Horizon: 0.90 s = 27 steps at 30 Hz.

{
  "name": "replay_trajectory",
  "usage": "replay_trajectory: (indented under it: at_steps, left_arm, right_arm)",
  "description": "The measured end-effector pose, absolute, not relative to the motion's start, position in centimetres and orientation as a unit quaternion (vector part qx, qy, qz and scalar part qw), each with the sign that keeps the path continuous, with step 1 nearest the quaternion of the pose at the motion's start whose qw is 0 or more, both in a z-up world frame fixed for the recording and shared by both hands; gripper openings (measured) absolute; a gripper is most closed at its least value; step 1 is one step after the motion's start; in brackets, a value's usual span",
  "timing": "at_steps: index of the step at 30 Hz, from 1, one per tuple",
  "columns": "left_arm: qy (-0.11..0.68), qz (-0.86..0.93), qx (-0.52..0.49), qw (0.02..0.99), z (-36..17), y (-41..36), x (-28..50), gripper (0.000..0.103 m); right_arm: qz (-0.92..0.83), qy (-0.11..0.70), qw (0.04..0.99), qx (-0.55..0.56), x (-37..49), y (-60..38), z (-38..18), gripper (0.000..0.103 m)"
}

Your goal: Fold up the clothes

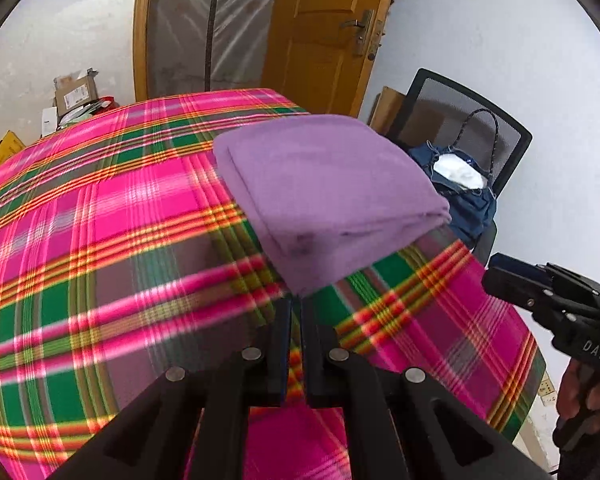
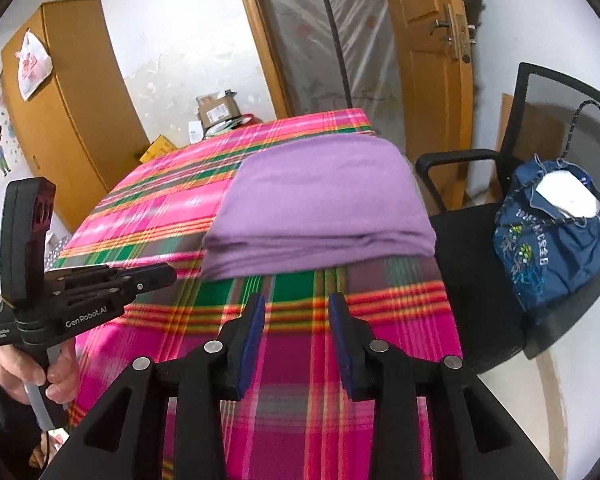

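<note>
Two grippers: both are hovering over the near part of the plaid-covered table (image 2: 300,360), each held clear of the cloth; neither is carrying anything
Left gripper (image 1: 296,312): its fingers are pressed almost together, only a thin slit showing between them; it is pointing at the near corner of the purple garment (image 1: 328,192), which is lying just ahead of it and slightly to its right
Purple garment (image 2: 320,204): it is lying folded into a thick, layered rectangle on the far right part of the table, its stacked edges facing the grippers; its long axis is running across the right wrist view, left to right; this is already the look of a finished fold, or of one awaiting another halving; the pictures are not settling which
Right gripper (image 2: 296,320): its fingers are standing spread; the garment's near edge is lying straight ahead of it, near but apart
Nearer arm: judging from both views, the left is sitting closer to a corner; the right is facing the middle of the edge
</note>
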<state>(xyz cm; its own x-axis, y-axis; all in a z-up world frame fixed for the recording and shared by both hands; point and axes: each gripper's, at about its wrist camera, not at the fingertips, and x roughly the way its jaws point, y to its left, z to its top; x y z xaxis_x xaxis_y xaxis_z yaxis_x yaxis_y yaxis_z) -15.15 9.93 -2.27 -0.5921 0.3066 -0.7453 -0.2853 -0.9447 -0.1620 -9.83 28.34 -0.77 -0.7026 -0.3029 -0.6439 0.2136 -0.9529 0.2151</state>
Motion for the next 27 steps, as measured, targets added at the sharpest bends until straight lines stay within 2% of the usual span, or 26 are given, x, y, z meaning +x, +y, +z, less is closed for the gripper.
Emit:
replay_trajectory:
  at_steps: [9,21,25,26,27]
  left_arm:
    - [-0.009,0.896,-0.413,0.161,-1.7,9.3,-12.4,0.003]
    - [-0.030,0.918,-0.361,0.161,1.2,7.0,-7.0,0.003]
    - [-0.031,0.921,-0.353,0.161,1.2,6.5,-6.0,0.003]
    - [-0.033,0.921,-0.354,0.161,1.0,6.3,-6.0,0.003]
    - [-0.034,0.920,-0.355,0.160,0.9,6.2,-6.1,0.003]
  right_arm:
    - [-0.925,-0.072,0.129,0.351,-7.3,28.9,0.5,0.034]
    - [-0.941,-0.041,0.122,0.312,-4.8,26.3,2.7,0.034]
    - [-0.963,-0.049,0.099,0.247,-3.2,26.5,3.8,0.034]
    - [-0.969,-0.047,0.094,0.225,-2.9,26.6,4.0,0.040]
    - [-0.966,-0.046,0.094,0.235,-3.4,26.6,3.6,0.058]
